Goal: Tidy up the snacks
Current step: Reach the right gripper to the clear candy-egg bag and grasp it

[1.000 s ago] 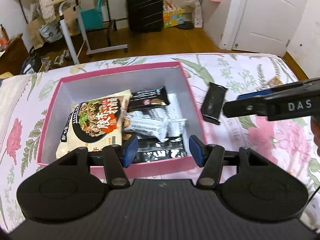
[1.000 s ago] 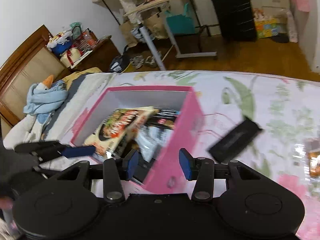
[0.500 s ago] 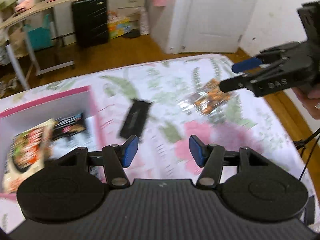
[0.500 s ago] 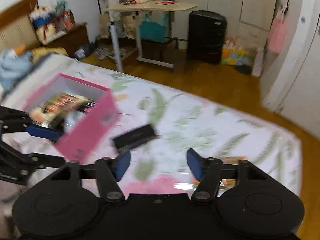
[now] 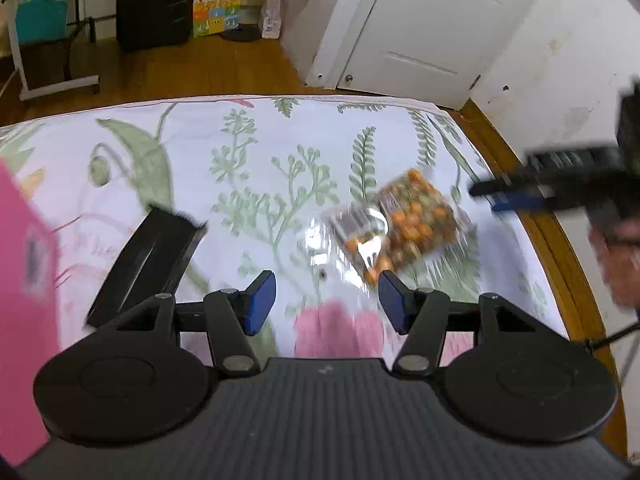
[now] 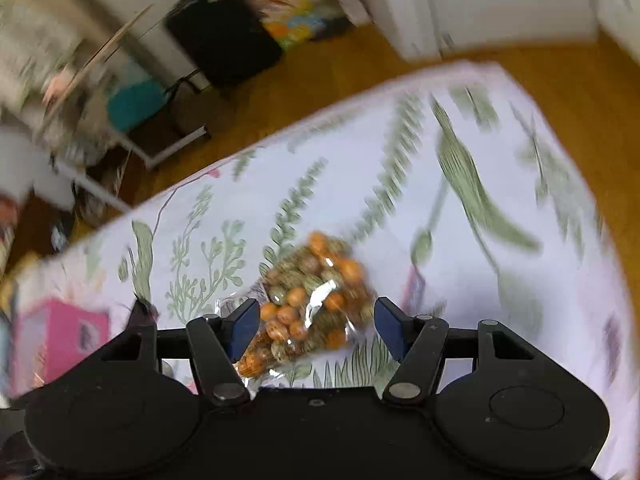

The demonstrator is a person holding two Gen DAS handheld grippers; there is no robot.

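Nearest in the right wrist view, the right gripper (image 6: 312, 330) is spread wide and holds nothing. The clear bag (image 6: 310, 304) of orange and green snacks lies on the bed (image 6: 460, 240) right between its fingertips, so this looks like the line-up for a grab. At 9 o'clock a corner of the pink box (image 6: 60, 332) shows, likely where the bag is bound.

In the left wrist view, the left gripper (image 5: 326, 300) is also wide and empty, hovering above the floral sheet. The bag (image 5: 400, 226) sits just past its right fingertip, at about 1 o'clock. A black packet (image 5: 148, 256) lies flat at 10 o'clock, near the box (image 5: 24, 300) at 9 o'clock.

Only this view shows the packet whole, and the blurred right gripper (image 5: 516, 196) coming in from 3 o'clock. Only the right view shows the bag framed between fingers. The box's contents are out of sight in both.
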